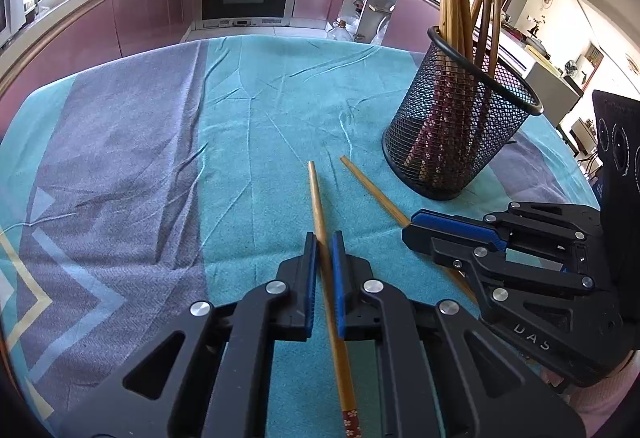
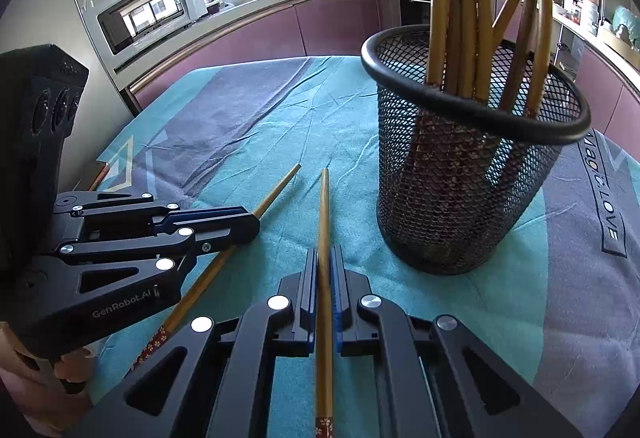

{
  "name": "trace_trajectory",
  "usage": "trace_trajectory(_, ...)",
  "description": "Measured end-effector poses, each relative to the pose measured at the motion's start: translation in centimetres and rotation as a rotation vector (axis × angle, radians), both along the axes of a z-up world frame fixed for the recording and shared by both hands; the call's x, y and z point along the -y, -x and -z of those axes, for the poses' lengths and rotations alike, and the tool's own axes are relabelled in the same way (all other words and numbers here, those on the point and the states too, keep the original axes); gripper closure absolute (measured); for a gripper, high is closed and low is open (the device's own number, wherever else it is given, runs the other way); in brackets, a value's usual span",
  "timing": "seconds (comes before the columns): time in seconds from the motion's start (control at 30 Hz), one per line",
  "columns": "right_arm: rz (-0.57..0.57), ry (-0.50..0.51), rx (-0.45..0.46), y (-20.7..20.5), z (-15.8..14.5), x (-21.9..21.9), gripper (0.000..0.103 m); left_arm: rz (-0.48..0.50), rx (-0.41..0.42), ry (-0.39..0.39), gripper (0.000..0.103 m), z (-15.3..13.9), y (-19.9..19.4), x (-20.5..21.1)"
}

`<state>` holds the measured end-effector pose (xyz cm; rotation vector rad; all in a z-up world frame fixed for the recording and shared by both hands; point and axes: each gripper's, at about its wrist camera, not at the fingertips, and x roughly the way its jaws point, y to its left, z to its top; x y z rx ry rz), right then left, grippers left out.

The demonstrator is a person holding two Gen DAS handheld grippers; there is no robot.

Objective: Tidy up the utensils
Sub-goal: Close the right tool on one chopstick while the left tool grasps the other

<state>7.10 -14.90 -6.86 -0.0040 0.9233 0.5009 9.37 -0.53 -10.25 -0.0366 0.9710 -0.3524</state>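
Bamboo chopsticks are what both hands are dealing with here, one each. Nearest the left wrist camera, the left gripper (image 1: 324,238) has its jaws narrowed around the left chopstick (image 1: 320,206), but there's a visible sliver of gap on the right pad side, so I'd call it snug rather than fully pinched. The floral end (image 1: 352,420) trails back under the gripper body. The right gripper (image 2: 325,252) looks tighter: its jaws are pressed in on the right chopstick (image 2: 324,222), tip pointing forward over the teal tablecloth (image 2: 256,142).

Just past both tips, right of centre, stands the black mesh holder (image 2: 472,110), upright, already stuffed with chopsticks (image 2: 460,10) that fan out above the rim.

My take on doing this bit well:
- squeeze the left one properly before lifting, or it'll swivel in the pads
- both sticks are gripped around mid-length, so expect them to seesaw; tilt slowly
- go in one at a time, since the grippers are just beside each other and would probably bump over that rim
- aim for the open front part of the rim, where the standing sticks aren't crowding
- the holder is light mesh, so don't nudge the wall or it may tip
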Motion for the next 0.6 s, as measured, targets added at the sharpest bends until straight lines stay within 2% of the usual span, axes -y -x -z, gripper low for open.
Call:
trace_trajectory(0.27,-0.022,-0.065,0.033,1.3,-1.8,0.9,0.098,0.005,0.018,0.03,0.096,-1.0,0.7,-0.5)
trace_trajectory(0.6,-0.029,-0.149,0.085,2.9,-3.9,2.3,0.098,0.014,0.07,0.08,0.096,-3.6,2.3,-1.6)
